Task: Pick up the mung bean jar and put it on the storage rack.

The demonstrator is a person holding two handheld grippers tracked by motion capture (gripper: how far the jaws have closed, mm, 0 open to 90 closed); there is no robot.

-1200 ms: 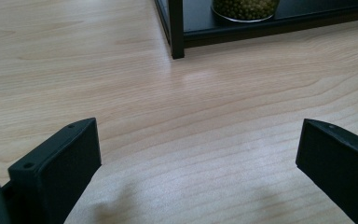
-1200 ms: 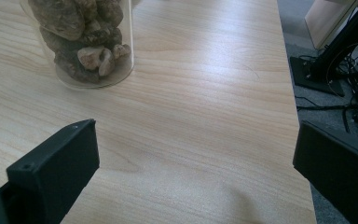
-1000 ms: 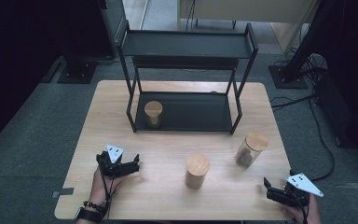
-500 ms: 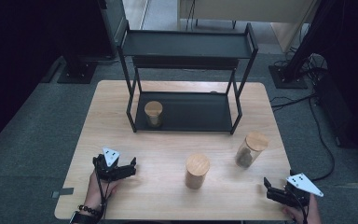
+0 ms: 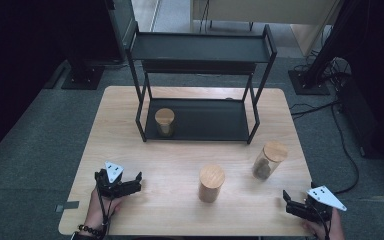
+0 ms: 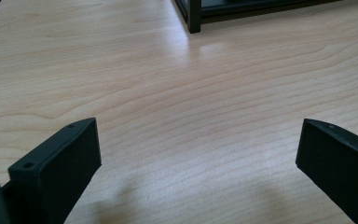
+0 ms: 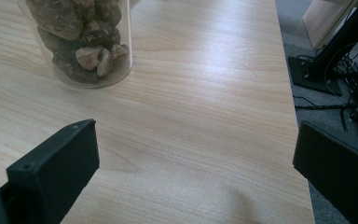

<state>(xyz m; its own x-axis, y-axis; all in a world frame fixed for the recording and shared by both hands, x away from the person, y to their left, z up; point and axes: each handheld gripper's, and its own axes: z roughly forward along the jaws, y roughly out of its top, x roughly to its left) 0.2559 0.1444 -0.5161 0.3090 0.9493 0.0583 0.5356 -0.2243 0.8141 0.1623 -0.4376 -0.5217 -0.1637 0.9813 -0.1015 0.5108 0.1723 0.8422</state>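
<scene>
Left gripper: black two-jaw left gripper (image 5: 121, 184) at the lower left of the high view, jaws spread wide over bare wood, holding nothing.
Right gripper: black two-jaw right gripper (image 5: 295, 205) at the lower right corner, jaws also wide apart and empty, just at the table's near right edge.
Table: pale wooden table (image 5: 180, 160) with rounded corners.
Nearest jar: wood-coloured cylindrical jar (image 5: 211, 183) with a round wooden lid, lower centre, between the two grippers.
Right jar: clear glass jar of brownish lumps with a wooden lid (image 5: 266, 160), right of centre; in the right gripper view it stands at the upper left (image 7: 81, 42), ahead of the jaws and apart from them.
Shelf jar: small wooden-lidded jar (image 5: 164, 121) on the lower left of the rack.
Rack: black metal two-tier rack (image 5: 200, 47), upper centre.
Risk: the glass jar looks smooth and tall; a high or off-centre grip could tip it or let it slip, and a lift might clip the rack's post.
</scene>
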